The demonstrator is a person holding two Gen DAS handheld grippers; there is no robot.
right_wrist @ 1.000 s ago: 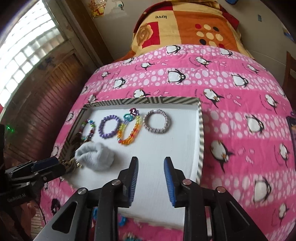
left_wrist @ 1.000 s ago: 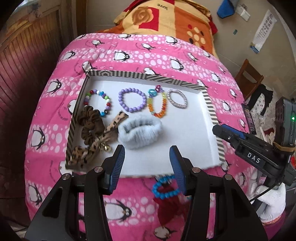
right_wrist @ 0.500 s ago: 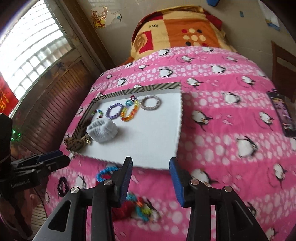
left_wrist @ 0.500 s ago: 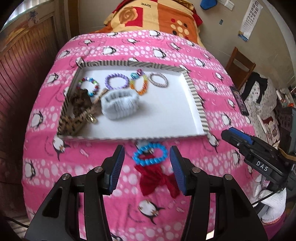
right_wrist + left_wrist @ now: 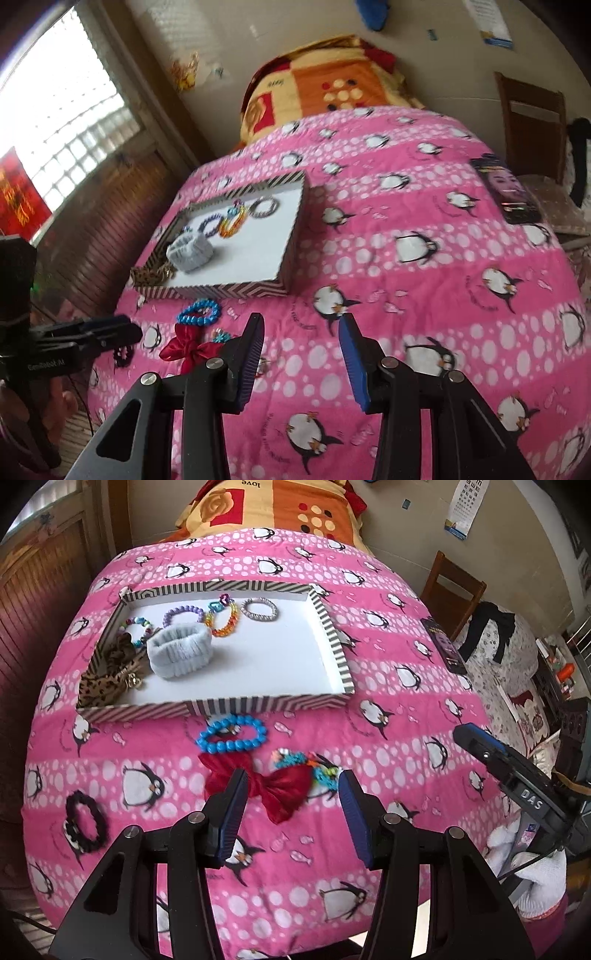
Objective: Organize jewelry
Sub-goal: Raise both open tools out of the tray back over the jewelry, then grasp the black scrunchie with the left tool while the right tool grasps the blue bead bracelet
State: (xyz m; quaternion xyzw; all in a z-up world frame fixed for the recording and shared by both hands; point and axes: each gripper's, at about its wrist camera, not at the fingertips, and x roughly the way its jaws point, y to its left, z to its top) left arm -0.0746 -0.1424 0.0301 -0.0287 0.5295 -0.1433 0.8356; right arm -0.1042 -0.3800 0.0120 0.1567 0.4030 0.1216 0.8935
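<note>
While both grippers hang empty, left gripper (image 5: 291, 786) gapes over the bow (image 5: 258, 786). Right gripper (image 5: 301, 332) has just been opening, near the tray (image 5: 291, 240).

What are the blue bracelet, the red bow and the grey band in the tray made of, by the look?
Blue beaded bracelet: round glossy beads with highlights, likely plastic or acrylic. Red fabric bow: shiny creased cloth, looks like satin or organza; cannot tell which. Fluffy grey wrist band in the striped cardboard tray: matte, ribbed plush, probably fleece or terry over elastic.
</note>
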